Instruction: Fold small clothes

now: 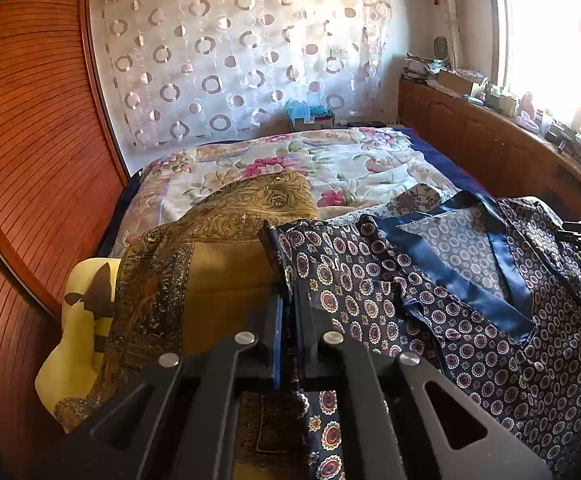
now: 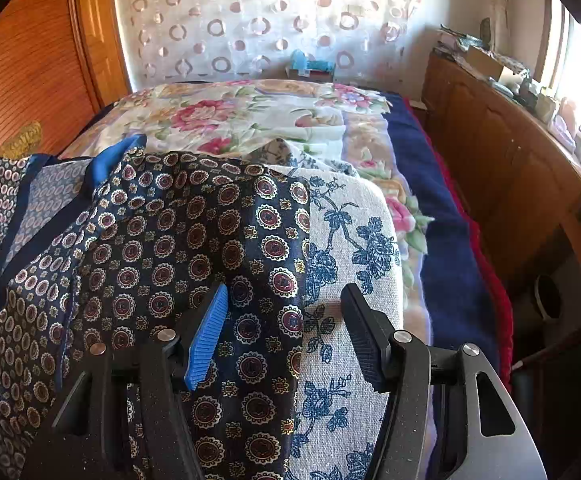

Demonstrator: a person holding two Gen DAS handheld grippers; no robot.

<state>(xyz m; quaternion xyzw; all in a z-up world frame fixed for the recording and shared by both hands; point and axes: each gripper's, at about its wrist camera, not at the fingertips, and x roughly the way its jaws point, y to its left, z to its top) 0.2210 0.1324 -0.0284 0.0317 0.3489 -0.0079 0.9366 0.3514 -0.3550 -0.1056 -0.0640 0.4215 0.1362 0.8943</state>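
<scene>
A navy patterned garment (image 1: 430, 320) with blue satin trim lies spread over cushions on the bed. My left gripper (image 1: 289, 300) is shut on its left edge, and the cloth runs up between the closed fingers. In the right wrist view the same navy garment (image 2: 162, 248) drapes over a white cushion with blue flowers (image 2: 350, 240). My right gripper (image 2: 286, 290) stands open low over it. The garment's right edge lies between its blue pad (image 2: 206, 336) and black pad (image 2: 364, 336), and neither pad presses on the cloth.
A golden paisley cloth (image 1: 194, 248) covers a yellow butterfly pillow (image 1: 86, 312) left of the garment. Behind lies the floral bedspread (image 1: 290, 160) with a blue blanket (image 2: 442, 240) along its right side. A wooden cabinet (image 2: 510, 168) runs on the right and ribbed wooden panelling (image 1: 30, 140) on the left.
</scene>
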